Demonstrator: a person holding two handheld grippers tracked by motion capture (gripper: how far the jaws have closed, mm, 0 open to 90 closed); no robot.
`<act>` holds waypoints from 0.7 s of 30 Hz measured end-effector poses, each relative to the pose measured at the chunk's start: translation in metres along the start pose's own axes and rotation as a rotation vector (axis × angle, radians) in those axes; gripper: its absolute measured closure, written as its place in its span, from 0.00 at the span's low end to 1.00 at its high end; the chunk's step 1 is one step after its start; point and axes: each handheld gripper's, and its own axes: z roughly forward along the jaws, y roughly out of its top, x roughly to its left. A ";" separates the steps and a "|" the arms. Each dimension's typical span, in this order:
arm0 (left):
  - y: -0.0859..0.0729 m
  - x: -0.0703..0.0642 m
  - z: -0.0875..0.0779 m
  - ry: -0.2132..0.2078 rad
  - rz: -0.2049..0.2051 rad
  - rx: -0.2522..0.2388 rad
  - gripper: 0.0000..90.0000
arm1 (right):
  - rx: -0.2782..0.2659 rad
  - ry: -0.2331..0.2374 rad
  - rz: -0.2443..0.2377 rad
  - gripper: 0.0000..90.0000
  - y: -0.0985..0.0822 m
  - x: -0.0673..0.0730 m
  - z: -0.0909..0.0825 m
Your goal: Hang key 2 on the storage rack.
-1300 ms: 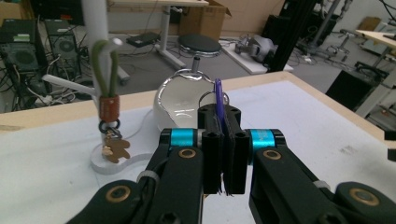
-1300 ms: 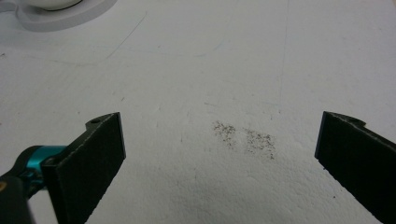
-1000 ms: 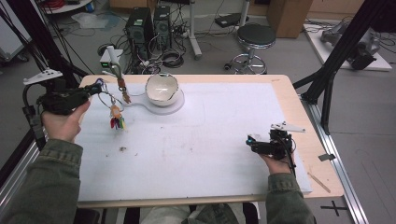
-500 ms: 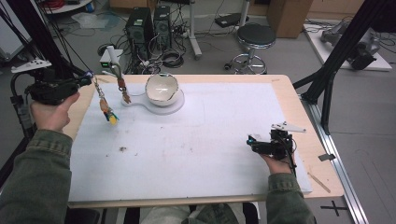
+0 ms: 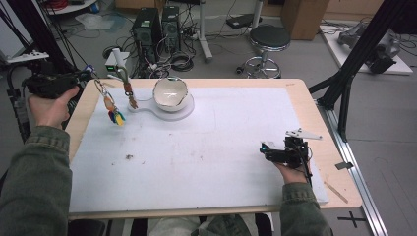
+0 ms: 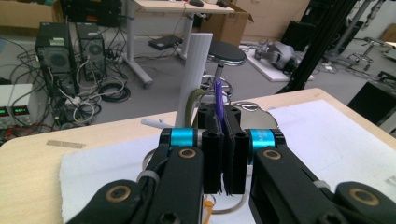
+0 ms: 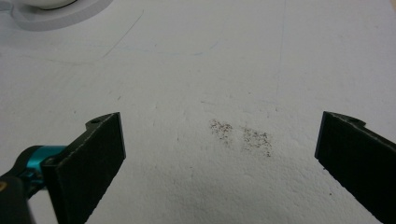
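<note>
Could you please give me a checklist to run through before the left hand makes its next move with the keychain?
1. Left tongs shut on the purple strap: ok.
2. Keychain hangs free, tangled in nothing: ok.
3. Room on the hook of the white stand: cannot tell; a brown charm hangs there.
4. Bowl stands apart from the keychain: ok.
5. Right tongs open, low over the mat, holding nothing: ok.

No readable text, label or brand anywhere; green digits on power supply (image 6: 14, 111) too blurred.
</note>
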 end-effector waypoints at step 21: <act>0.007 0.040 0.027 0.039 -0.057 0.030 0.97 | 0.005 -0.002 -0.004 0.01 -0.001 -0.001 0.000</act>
